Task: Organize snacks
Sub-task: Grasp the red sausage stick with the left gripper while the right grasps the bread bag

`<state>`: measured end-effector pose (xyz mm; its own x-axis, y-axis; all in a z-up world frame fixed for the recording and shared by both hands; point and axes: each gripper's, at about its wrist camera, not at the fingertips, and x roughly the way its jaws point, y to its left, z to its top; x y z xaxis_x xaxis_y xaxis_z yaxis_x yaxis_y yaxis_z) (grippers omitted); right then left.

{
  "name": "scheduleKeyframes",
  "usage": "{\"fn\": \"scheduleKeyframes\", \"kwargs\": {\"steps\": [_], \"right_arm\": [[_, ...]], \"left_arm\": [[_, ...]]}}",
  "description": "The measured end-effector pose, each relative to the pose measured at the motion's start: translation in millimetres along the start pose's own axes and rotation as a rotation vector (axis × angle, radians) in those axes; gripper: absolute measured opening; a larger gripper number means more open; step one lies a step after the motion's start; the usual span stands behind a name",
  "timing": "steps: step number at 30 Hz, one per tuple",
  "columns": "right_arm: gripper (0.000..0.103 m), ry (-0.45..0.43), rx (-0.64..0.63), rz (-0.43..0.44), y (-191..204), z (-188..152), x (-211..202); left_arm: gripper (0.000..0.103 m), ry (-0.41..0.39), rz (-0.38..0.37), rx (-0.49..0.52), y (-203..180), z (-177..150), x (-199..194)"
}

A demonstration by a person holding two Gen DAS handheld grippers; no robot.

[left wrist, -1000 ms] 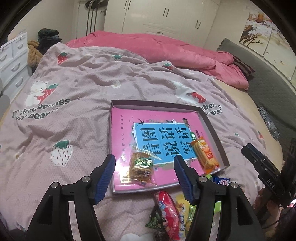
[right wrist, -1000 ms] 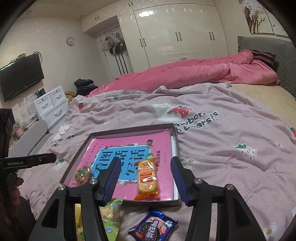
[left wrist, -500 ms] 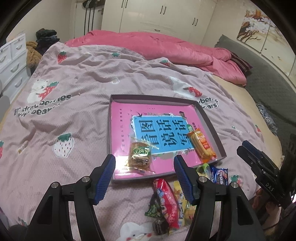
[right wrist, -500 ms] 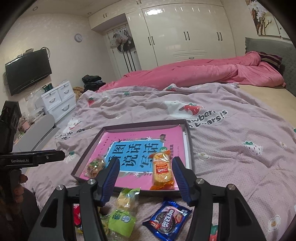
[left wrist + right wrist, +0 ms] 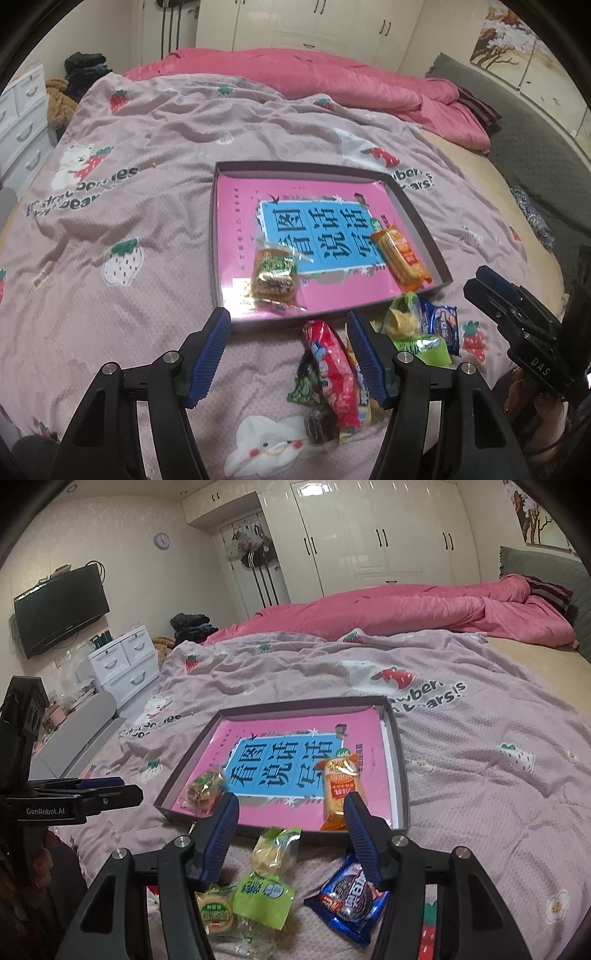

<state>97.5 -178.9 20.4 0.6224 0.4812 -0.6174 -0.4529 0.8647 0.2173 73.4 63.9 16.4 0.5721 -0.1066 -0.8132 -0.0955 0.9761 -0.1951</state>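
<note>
Both open, empty grippers, left and right, have drawn nearer the loose wrappers, leaving two packets in the shallow grey cardboard tray and several snacks outside.

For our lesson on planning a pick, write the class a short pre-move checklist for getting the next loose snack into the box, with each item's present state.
1. Left tongs empty and open: ok.
2. Right tongs empty and open: ok.
3. Loose snacks within view, on the bedspread in front of the box: ok. The red packet lies between the left tongs; the green packet and the blue cookie packet lie near the right tongs.
4. Free room in the shallow box: ok. Only the orange cracker packet and the clear-wrapped brown snack lie in it.
5. Snacks separable: not ok, the red packet overlaps others.
6. Box steady on the soft bedspread: cannot tell.
</note>
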Motion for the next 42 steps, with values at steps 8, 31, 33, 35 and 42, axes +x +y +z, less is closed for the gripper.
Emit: {"fn": "scheduleKeyframes", "kwargs": {"steps": [8, 31, 33, 35, 42], "right_arm": [[0.059, 0.026, -0.001, 0.011, 4.4, -4.6, 0.4], [0.059, 0.154, -0.008, 0.022, 6.5, -22.3, 24.9], [0.059, 0.172, -0.003, 0.026, 5.8, -24.8, 29.3], [0.059, 0.192, -0.001, 0.027, 5.2, -27.3, 35.6], [0.059, 0.246, -0.014, 0.026, 7.1, -34.4, 54.7]], "left_arm": [[0.067, 0.036, -0.018, 0.008, -4.0, -8.5, 4.8], [0.067, 0.241, -0.092, -0.009, -8.6, -39.7, 55.1], [0.057, 0.249, -0.102, -0.017, -7.8, -41.0, 58.4], [0.051, 0.254, -0.111, -0.020, -8.1, -41.6, 61.0], [0.037, 0.265, -0.125, -0.008, -12.6, -42.3, 66.5]]}}
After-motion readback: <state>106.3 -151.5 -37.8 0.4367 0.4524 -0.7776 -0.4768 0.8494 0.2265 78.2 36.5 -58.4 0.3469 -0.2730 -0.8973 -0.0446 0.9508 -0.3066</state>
